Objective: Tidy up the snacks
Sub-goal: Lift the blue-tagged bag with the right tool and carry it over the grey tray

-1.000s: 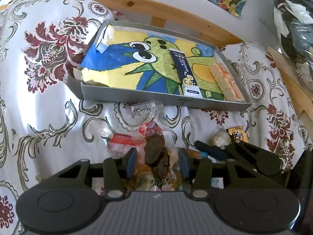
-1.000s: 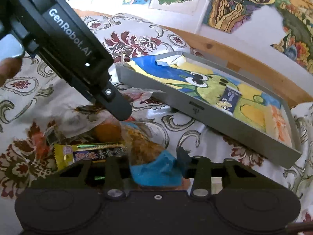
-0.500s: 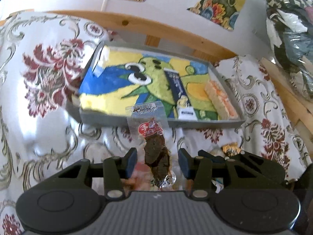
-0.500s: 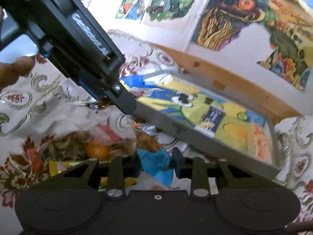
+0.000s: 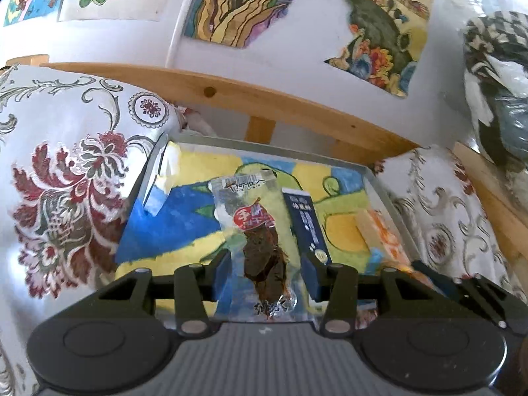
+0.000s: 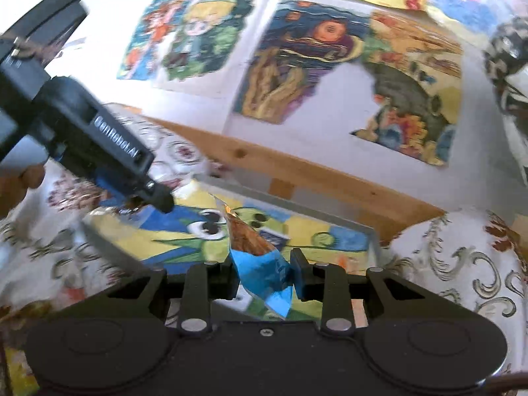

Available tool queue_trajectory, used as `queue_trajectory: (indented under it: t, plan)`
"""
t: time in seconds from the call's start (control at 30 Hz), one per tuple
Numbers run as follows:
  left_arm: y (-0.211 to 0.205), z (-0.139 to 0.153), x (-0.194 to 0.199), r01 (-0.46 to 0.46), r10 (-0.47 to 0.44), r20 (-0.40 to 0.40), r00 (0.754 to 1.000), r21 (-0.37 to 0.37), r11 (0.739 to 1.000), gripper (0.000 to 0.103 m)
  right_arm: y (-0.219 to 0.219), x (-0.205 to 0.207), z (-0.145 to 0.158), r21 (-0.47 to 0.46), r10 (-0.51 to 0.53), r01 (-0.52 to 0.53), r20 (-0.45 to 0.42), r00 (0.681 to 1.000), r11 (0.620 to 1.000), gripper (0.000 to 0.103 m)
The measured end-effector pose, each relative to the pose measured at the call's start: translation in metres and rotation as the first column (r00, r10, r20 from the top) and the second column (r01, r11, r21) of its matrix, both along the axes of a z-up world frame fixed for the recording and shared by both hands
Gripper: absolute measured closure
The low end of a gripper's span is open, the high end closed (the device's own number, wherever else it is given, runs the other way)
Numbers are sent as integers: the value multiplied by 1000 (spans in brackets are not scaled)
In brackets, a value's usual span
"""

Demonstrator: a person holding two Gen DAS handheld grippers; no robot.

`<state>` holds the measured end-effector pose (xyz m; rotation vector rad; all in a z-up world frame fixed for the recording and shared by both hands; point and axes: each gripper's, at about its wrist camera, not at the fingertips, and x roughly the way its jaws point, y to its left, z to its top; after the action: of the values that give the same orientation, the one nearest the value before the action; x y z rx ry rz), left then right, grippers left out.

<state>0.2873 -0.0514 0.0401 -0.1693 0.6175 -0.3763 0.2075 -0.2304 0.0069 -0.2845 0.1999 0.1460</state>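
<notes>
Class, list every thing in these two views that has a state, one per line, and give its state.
Left gripper: shut on the clear jerky pack, held above the tray.
Jerky pack: sealed, hanging upright between the fingers.
Right gripper: shut on the blue packet.
Blue packet: crumpled, lifted.
Tray: open, holding two snacks.
Dark blue box: lying flat in the tray.
Orange bar: wrapped, lying flat in the tray.

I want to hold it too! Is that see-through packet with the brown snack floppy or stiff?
Probably floppy: the clear packet is thin film. Likely light, since it hangs from the left gripper pinching only its lower end. Possibly slippery; the film looks glossy.
</notes>
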Motion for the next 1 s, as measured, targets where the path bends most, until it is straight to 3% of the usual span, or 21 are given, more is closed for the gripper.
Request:
queue_trajectory:
  t: [0.4,0.7,1.0]
  plan:
    - [-25,-26,46,-71,72,-53,996,29,997,53,-20,44,-14,97,-59,65,-69,996,993,70]
    - [-40,-36,52,-70,75,-55,996,83,994,53,-32,62,-22,183,-64,86,-122,991,979,69]
    - [-47,-43,55,-71,79,-65,995,112,991,52,-34,66,-25,203,-56,83,-135,989,976,69]
